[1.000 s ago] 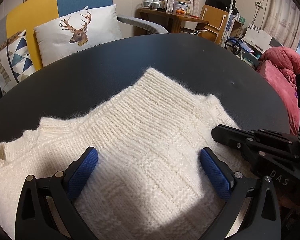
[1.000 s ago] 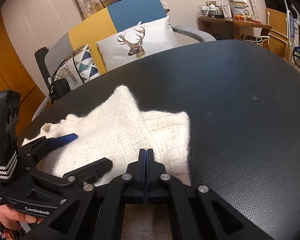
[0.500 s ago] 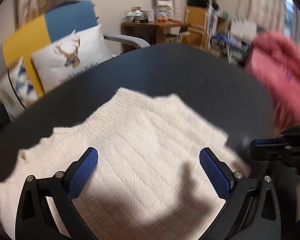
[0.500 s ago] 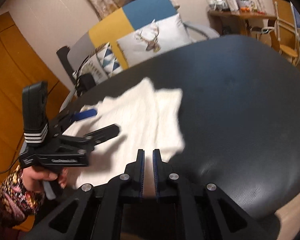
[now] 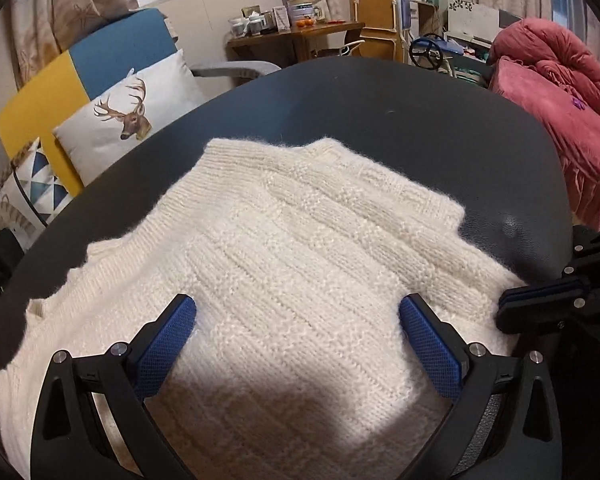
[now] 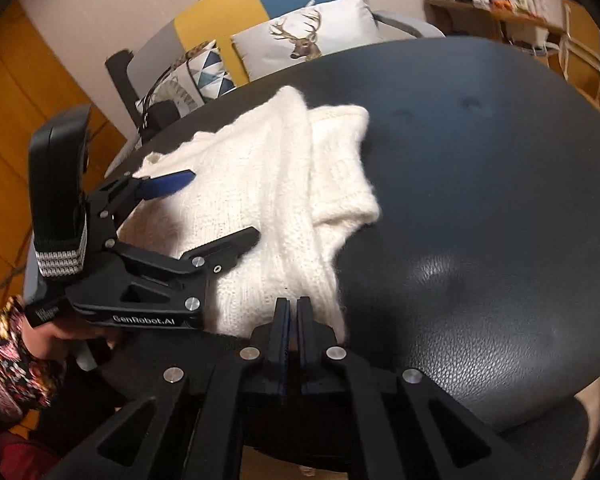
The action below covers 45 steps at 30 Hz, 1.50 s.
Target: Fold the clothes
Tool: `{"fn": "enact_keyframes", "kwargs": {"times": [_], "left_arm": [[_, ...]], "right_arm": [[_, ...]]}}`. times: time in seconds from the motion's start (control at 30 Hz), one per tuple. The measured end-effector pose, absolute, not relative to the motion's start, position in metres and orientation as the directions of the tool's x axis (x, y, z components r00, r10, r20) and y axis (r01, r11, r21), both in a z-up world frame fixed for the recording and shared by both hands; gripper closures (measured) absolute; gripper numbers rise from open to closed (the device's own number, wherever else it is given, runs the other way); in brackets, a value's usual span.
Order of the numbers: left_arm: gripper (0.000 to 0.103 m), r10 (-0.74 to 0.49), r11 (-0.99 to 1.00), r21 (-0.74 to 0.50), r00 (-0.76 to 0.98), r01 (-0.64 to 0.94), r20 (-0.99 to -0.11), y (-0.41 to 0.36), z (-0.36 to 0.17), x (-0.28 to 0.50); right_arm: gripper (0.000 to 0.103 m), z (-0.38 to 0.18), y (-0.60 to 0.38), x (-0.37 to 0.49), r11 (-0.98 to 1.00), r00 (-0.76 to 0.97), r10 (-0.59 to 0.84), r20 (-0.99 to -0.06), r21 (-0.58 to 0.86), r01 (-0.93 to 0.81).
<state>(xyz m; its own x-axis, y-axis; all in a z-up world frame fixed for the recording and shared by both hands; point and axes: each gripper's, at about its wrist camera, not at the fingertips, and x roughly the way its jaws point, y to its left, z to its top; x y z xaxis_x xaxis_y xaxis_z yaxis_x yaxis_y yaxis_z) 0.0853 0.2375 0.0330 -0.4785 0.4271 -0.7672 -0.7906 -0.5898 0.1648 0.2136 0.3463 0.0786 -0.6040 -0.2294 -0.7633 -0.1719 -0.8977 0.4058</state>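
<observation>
Left wrist view first: the left gripper (image 5: 298,338) has its blue-padded jaws spread wide, grasping nothing, hovering over a fluffy cream-white chunky-knit sweater (image 5: 284,264) that lies partly folded on the round black leather-look table (image 5: 380,104). The right gripper (image 5: 540,304) pokes in from the right edge, pads pressed together, right at the sweater's near right edge.

Right wrist view: the right gripper (image 6: 292,320) is clenched with nothing visibly between the pads — it sits just at the sweater's (image 6: 260,200) near corner. The left gripper (image 6: 204,208), held by a hand (image 6: 60,332) in a patterned sleeve, hangs released over the knit.

Handling guess: that knit looks soft, floppy and a bit stretchy, light enough but it'll sag — probably best pinched at the ribbed hem or a thick folded edge, both corners together, rather than mid-panel.
</observation>
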Motion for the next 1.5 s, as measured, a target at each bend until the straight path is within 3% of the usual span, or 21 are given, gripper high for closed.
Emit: {"fn": "enact_keyframes", "kwargs": {"times": [0.1, 0.2, 0.27, 0.3, 0.4, 0.47, 0.63, 1.0, 1.17, 1.37, 1.43, 1.5], "left_arm": [[0.000, 0.430, -0.584, 0.151, -0.462, -0.797, -0.776, 0.238, 0.036, 0.083], [0.000, 0.459, -0.563, 0.127, -0.437, -0.817, -0.774, 0.241, 0.050, 0.082], [0.000, 0.473, -0.561, 0.117, -0.434, -0.819, -0.767, 0.245, 0.060, 0.079], [0.000, 0.474, -0.573, 0.114, -0.442, -0.811, -0.762, 0.247, 0.065, 0.076], [0.000, 0.473, -0.592, 0.091, -0.437, -0.801, -0.765, 0.255, 0.070, 0.066], [0.000, 0.448, -0.590, 0.102, -0.430, -0.801, -0.784, 0.261, 0.064, 0.062], [0.000, 0.407, -0.575, 0.145, -0.435, -0.805, -0.803, 0.268, 0.045, 0.061], [0.000, 0.437, -0.566, 0.089, -0.390, -0.820, -0.811, 0.266, 0.037, 0.054], [0.000, 0.454, -0.563, 0.069, -0.378, -0.824, -0.807, 0.265, 0.034, 0.052], [0.000, 0.452, -0.576, 0.094, -0.412, -0.812, -0.791, 0.263, 0.037, 0.055], [0.000, 0.447, -0.584, 0.100, -0.422, -0.806, -0.789, 0.261, 0.040, 0.056], [0.000, 0.435, -0.603, 0.106, -0.438, -0.791, -0.787, 0.259, 0.044, 0.059]], "right_arm": [[0.103, 0.078, 0.348, 0.214, -0.888, -0.615, -0.246, -0.749, 0.428, -0.166], [0.097, 0.085, 0.365, 0.217, -0.819, -0.632, -0.382, -0.674, 0.564, -0.106], [0.085, 0.089, 0.377, 0.218, -0.803, -0.649, -0.412, -0.640, 0.592, -0.075], [0.085, 0.089, 0.384, 0.214, -0.803, -0.643, -0.409, -0.648, 0.590, -0.084], [0.085, 0.081, 0.399, 0.205, -0.800, -0.624, -0.395, -0.674, 0.587, -0.128], [0.091, 0.073, 0.408, 0.199, -0.781, -0.613, -0.408, -0.676, 0.607, -0.149], [0.092, 0.055, 0.415, 0.188, -0.681, -0.601, -0.510, -0.615, 0.716, -0.154], [0.093, 0.034, 0.417, 0.165, -0.533, -0.408, -0.764, -0.500, 0.845, -0.038], [0.094, 0.039, 0.406, 0.164, -0.599, -0.344, -0.756, -0.557, 0.801, 0.019], [0.098, 0.042, 0.403, 0.174, -0.635, -0.403, -0.704, -0.584, 0.773, -0.011], [0.094, 0.056, 0.396, 0.182, -0.703, -0.466, -0.620, -0.631, 0.710, -0.028], [0.090, 0.080, 0.399, 0.190, -0.810, -0.572, -0.443, -0.691, 0.581, -0.075]]}}
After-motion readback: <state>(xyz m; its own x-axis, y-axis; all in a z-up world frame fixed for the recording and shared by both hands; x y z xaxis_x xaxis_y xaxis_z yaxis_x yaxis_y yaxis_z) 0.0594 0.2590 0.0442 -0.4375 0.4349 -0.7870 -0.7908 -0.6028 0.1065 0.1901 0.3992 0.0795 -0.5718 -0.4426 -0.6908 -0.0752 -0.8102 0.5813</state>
